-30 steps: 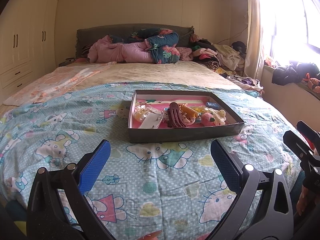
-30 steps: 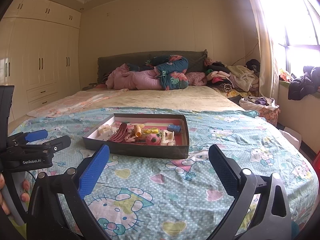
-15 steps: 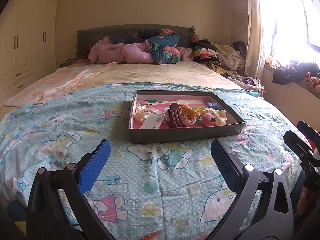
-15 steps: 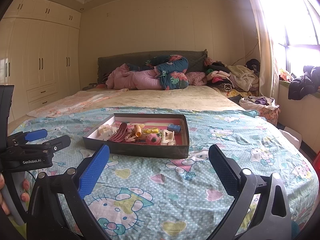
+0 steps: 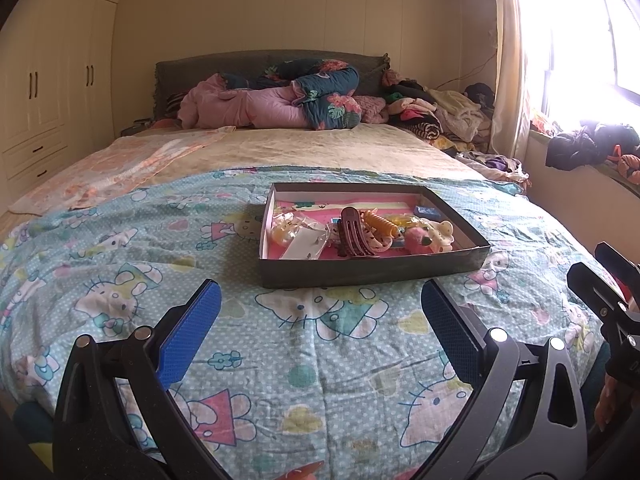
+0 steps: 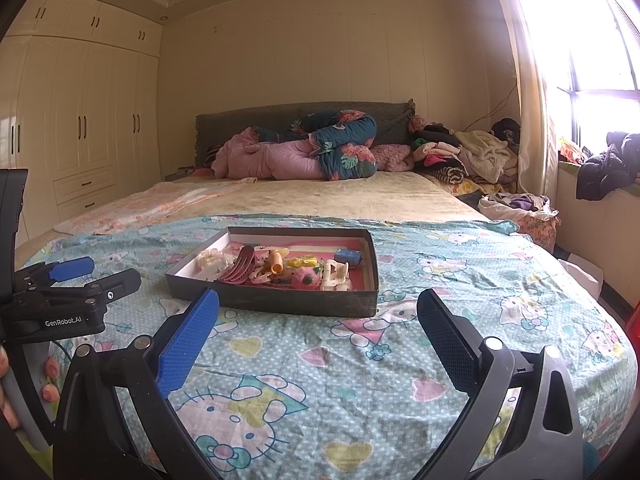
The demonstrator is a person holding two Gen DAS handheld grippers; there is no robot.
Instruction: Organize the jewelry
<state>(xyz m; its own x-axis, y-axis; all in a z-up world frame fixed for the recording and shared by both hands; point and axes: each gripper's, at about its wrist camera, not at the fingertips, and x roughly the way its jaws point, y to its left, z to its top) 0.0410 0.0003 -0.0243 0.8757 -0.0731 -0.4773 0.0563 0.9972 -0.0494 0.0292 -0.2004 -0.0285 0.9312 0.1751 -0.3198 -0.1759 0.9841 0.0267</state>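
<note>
A shallow dark box (image 5: 372, 270) with a pink floor lies on the Hello Kitty bedspread (image 5: 200, 320); it also shows in the right wrist view (image 6: 296, 304). It holds a brown claw hair clip (image 5: 354, 234), an orange clip (image 5: 382, 222), a pink fuzzy piece (image 5: 416, 238), a white clip (image 6: 336, 274), a small blue item (image 6: 348, 256) and a white card (image 5: 306, 244). My left gripper (image 5: 320, 312) is open and empty, short of the box. My right gripper (image 6: 318, 322) is open and empty, just before the box's near wall.
Folded pink and floral quilts (image 5: 280, 104) lie at the headboard. A heap of clothes (image 6: 460, 156) fills the bed's far right. Wardrobes (image 6: 80, 120) stand at the left, a window sill with clothes (image 6: 608, 164) at the right.
The left wrist view has shifted very slightly toward the box. Both grippers stay open; nothing in the box has moved.
</note>
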